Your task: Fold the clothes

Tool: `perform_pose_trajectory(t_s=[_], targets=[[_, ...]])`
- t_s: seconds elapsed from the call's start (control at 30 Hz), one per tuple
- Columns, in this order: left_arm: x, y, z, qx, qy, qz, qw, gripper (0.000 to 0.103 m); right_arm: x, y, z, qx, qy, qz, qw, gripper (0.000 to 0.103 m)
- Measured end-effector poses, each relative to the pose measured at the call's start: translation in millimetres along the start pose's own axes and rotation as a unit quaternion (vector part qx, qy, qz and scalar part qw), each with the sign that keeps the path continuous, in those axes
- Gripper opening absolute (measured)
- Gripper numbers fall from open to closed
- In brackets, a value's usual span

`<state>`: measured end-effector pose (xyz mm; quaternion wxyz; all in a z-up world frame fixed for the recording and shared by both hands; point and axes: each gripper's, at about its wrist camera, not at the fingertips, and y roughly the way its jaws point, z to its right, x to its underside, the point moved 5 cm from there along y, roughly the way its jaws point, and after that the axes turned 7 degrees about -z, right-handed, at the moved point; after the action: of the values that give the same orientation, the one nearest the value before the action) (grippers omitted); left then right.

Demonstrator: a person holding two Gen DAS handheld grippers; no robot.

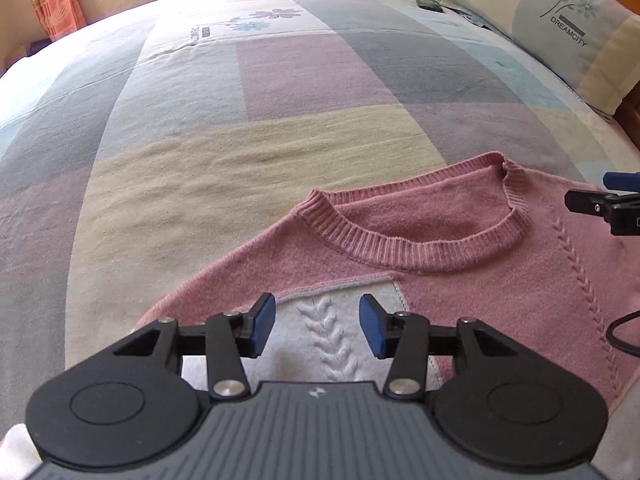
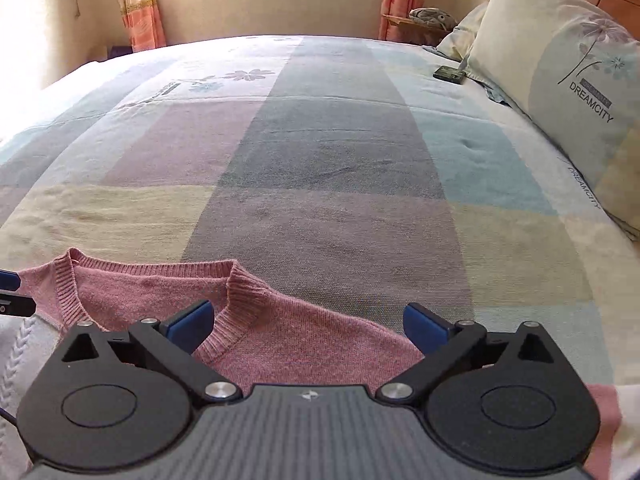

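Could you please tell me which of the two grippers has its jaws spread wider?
The right gripper: its jaws span the sweater's shoulder, while the left gripper is only partly open.

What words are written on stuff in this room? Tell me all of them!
"DREAMCITY": on the pale flower-print pillow.
"DREAMCITY": on the patchwork pastel bedspread, at its edge under the pillow.
Printed line by the bedspread's purple flower: too blurred to read.
Small emblem on each gripper body: no letters.

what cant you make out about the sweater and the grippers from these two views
- Sweater hem and sleeves: cut off by the lower edge and hidden behind the gripper bodies in both wrist views.
- Left gripper: jaws apart over the white cable panel; contact with the knit unclear.
- Right gripper: jaws wide over the shoulder; contact unclear.
- Small dark object by the pillow: too small to identify.
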<state>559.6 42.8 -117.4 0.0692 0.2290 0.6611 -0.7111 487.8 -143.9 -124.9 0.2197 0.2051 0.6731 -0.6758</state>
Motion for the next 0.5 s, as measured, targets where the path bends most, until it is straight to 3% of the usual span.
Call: perform_pose_trajectory(t_s=[0.13,0.23,0.33,0.5], targets=[[28,9,1,-0.013,-0.024,-0.009,0.9996,0.049,36,-2,3,0.015,0.026,-0.022,0.999,0.103],[22,13,-5,-0.008,-0.036,0.008,0.9993,0.062,55,15,12,0.039,0.046,-0.038,0.997,0.103],[4,21,-12,-0.002,-0.047,0.01,0.9988,0.069,44,29,29,0.026,0.076,-0.01,0.997,0.103],[-13,31,-17,0.012,-0.063,0.004,0.9979,0.074,9,57,40,0.019,0.087,-0.007,0.996,0.103]])
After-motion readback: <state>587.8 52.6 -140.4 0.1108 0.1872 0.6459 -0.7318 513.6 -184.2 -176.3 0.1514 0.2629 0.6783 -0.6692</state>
